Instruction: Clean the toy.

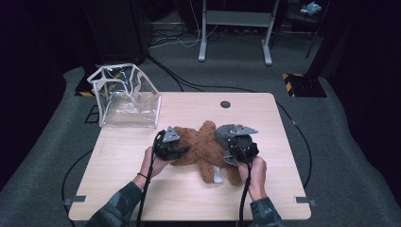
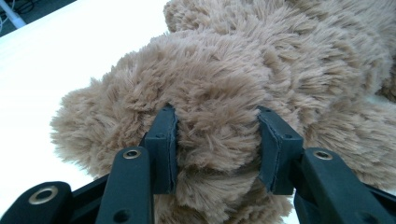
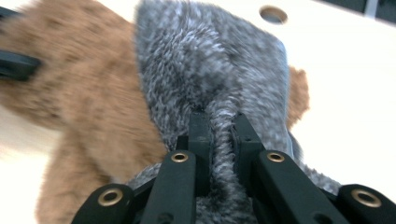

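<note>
Your left gripper (image 2: 217, 140) has its fingers (image 2: 161, 149) half-spread, clamped on the brown plush bear (image 1: 203, 146) at mid-counter (image 1: 142, 189). Your right gripper (image 3: 219, 135) pinches grey fur fabric (image 3: 210, 60) tightly. The clear bag (image 1: 126, 97), far left corner, holds nothing visible.

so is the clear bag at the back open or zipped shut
Open: in the high view the clear bag stands on the table with its white-edged flap lifted.

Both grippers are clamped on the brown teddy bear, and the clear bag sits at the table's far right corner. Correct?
Not quite: the clear bag sits at the far left corner, as the high view shows. Both the left gripper and right gripper do clamp the teddy bear.
</note>
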A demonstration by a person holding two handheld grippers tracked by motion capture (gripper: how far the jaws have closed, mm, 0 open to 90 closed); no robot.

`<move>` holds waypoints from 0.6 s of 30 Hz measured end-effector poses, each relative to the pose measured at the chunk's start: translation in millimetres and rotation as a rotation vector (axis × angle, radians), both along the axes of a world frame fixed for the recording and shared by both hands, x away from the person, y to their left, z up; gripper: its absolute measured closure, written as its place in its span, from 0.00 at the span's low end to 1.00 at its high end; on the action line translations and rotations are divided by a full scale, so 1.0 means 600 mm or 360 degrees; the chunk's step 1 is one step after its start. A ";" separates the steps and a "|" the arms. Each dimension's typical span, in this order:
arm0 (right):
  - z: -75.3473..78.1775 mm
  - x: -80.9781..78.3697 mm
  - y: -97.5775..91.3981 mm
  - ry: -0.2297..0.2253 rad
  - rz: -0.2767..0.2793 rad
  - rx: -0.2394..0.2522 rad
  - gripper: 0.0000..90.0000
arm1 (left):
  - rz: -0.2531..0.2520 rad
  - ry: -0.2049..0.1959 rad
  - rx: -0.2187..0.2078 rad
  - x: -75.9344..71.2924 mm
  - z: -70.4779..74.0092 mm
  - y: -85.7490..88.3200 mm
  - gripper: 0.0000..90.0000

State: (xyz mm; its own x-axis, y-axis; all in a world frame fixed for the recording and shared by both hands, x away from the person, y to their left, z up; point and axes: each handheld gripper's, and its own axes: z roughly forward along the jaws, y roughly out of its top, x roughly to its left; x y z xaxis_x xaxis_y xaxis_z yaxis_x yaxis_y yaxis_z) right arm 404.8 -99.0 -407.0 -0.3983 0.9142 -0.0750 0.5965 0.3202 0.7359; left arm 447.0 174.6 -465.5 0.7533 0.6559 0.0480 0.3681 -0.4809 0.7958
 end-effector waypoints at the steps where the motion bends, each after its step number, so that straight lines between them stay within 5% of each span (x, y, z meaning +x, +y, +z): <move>1: 0.005 -0.004 0.009 -0.0026 0.0040 0.0009 0.91 | 0.0005 -0.0006 -0.0011 0.000 -0.001 0.000 0.61; 7: 0.000 -0.012 0.104 -0.0022 0.0267 -0.0040 0.91 | 0.0001 -0.0004 0.0013 -0.001 0.000 -0.001 0.61; 11: -0.030 0.003 0.144 0.0045 0.0288 -0.0132 0.91 | 0.0004 0.0000 0.0006 -0.001 0.000 0.000 0.61; 18: -0.039 0.004 0.099 0.0052 0.0208 -0.0090 0.92 | -0.0009 -0.0001 -0.0013 0.000 -0.001 0.000 0.61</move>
